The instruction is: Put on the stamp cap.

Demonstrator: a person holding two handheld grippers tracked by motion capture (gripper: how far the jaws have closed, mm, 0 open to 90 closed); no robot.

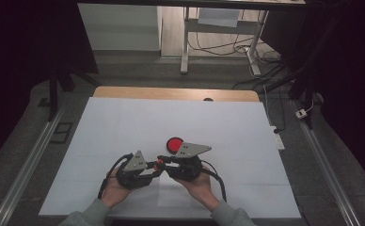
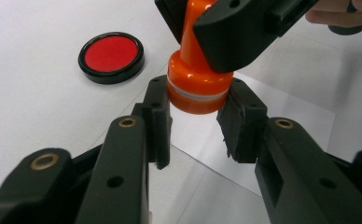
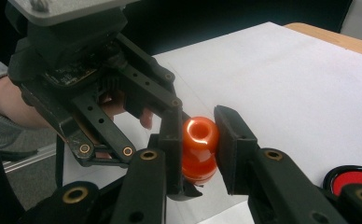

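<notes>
The left tongs (image 2: 195,123) are clamped on the wide lower part of a glossy orange plastic stamp with a white band around its base (image 2: 195,88), one black pad on each side of it, while the right tongs (image 3: 198,140) are clamped on the same stamp's narrow rounded handle from above, so both pairs hold one object between them, lifted off the paper. In the high view the two pairs of tongs meet tip to tip at the stamp (image 1: 159,162), near the front edge of the counter and close to its middle. The step in hand looks like separating the stamp's lower cap from its body, or passing the stamp from one pair to the other; which of the two cannot be told. If it is the cap, the next move calls for a straight pull apart, or a twist, with both grips kept firm so that the smooth plastic does not slip. Just beyond the tongs, toward the counter's middle, lies a round black ink pad with a red centre (image 1: 174,143), open and apart from the stamp, so inking there seems the likely follow-up. The counter (image 1: 124,92) is wooden and mostly covered by white paper sheets (image 1: 171,117). Beyond its far edge stand a white desk frame (image 1: 185,47) and loose cables on a grey floor, with dark curtains at both sides.
</notes>
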